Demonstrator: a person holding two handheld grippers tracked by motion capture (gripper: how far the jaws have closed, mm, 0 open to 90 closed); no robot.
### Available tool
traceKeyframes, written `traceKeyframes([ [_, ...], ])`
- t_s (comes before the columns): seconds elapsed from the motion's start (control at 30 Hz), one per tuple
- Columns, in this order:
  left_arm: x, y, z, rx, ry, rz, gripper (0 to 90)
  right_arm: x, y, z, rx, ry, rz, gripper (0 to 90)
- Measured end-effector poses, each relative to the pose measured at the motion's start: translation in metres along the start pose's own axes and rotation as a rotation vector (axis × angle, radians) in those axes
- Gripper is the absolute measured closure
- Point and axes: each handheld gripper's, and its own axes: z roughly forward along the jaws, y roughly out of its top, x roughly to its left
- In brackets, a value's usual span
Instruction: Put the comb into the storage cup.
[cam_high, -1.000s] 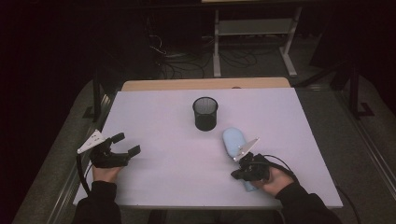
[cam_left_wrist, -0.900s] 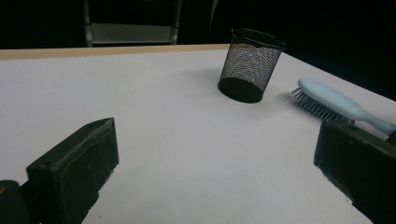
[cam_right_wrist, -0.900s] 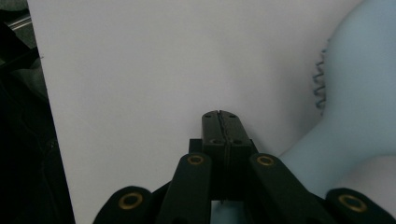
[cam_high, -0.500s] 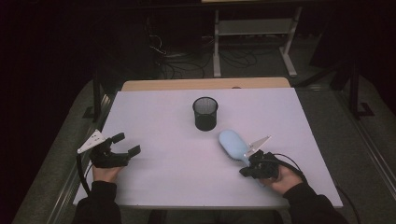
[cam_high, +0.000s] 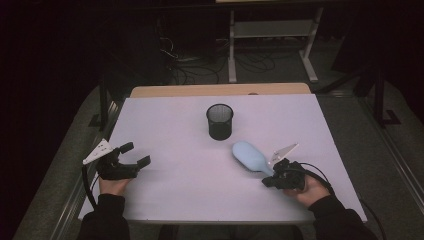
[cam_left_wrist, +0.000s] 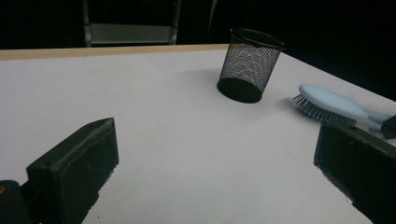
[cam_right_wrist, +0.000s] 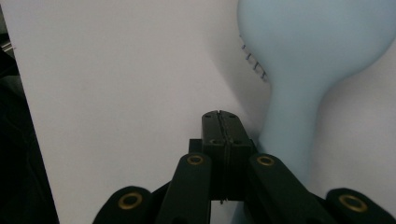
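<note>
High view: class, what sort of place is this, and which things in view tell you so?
Probably a lab or workshop set up for recording, not a home: a bare white table, loose cables on the dark floor behind, and a metal-framed bench at the back.

A dark room holds a white table (cam_high: 170, 120), cables on the floor (cam_high: 200, 65), and a metal rack (cam_high: 270, 30) behind

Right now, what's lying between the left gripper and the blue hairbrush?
Nothing: in the high view, only bare white table separates the left gripper from the hairbrush; the mesh cup stands farther back.
</note>
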Motion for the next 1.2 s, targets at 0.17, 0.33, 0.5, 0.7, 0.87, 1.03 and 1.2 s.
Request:
traceKeyframes([
  [0.17,0.000,0.000,0.000,0.000,0.000,-0.001,0.0,-0.005,-0.003,-0.003,-0.005,-0.010,0.011,88.8],
  [0.33,0.000,0.000,0.000,0.003,-0.001,0.000,0.0,-0.010,-0.008,-0.007,-0.009,-0.018,0.030,88.8],
  [0.5,0.000,0.000,0.000,0.001,0.000,-0.001,0.0,-0.015,-0.012,-0.011,-0.014,-0.028,0.043,88.8],
  [0.7,0.000,0.000,0.000,0.004,0.000,-0.001,0.0,-0.018,-0.015,-0.017,-0.024,-0.031,0.052,88.8],
  [0.87,0.000,0.000,0.000,0.004,0.000,-0.001,0.0,-0.021,-0.018,-0.025,-0.041,-0.045,0.061,88.8],
  [1.03,0.000,0.000,0.000,0.006,0.001,-0.004,0.0,-0.022,-0.020,-0.030,-0.044,-0.058,0.062,88.8],
  [1.2,0.000,-0.001,0.000,0.003,-0.002,-0.005,0.0,-0.021,-0.018,-0.035,-0.052,-0.071,0.055,88.7],
])
